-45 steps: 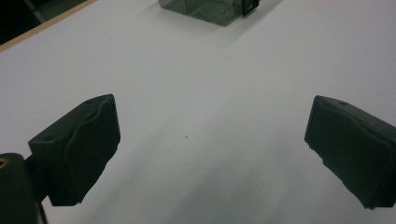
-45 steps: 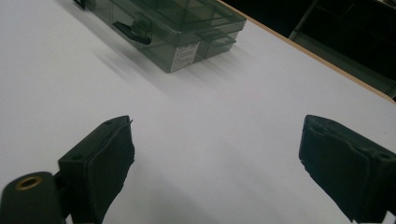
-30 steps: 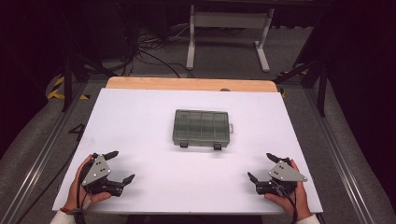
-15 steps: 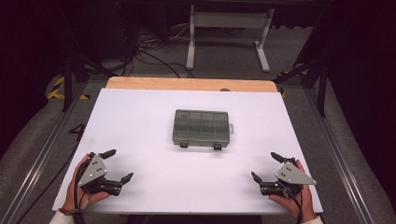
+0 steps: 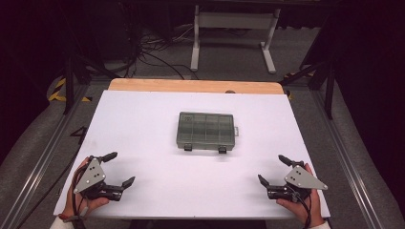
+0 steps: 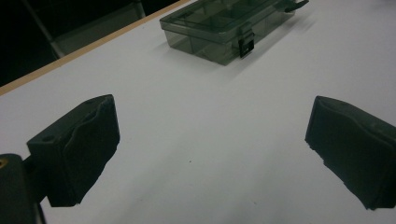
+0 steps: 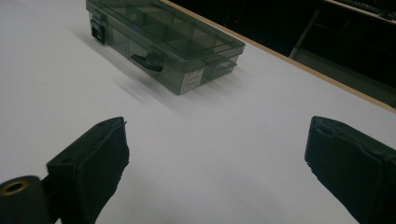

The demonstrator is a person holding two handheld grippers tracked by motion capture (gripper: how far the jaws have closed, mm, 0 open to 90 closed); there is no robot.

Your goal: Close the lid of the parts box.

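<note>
While both of the person's hands rest near the front edge, the white counter (image 5: pixel 157 119) spreads wide between them, its far edge showing a strip of bare light wood. Beyond that far edge the grey floor carries a white stand (image 5: pixel 234 28) with two feet and a tangle of dark cables.

Next in size is the compartment box (image 5: pixel 206 129), a shallow case of smoky see-through plastic that lies flat near the middle of the counter, somewhat closer to the far edge than to the front one. Its lid is down, and two dark latches sit on the long side that faces the front edge. A small tab juts from its short side toward the right edge, and the right gripper view shows a pale label on one end wall. Through the lid, dividers split the inside into a row of cells; whether anything lies in them cannot be told.

Smaller again, the left hand-held gripper (image 5: pixel 116 169) sits by the front left corner, jaws spread wide with nothing between them, well apart from the box. By the front right corner, the right hand-held gripper (image 5: pixel 273 169) likewise has its jaws gaping and holds nothing, equally far from the box.
</note>
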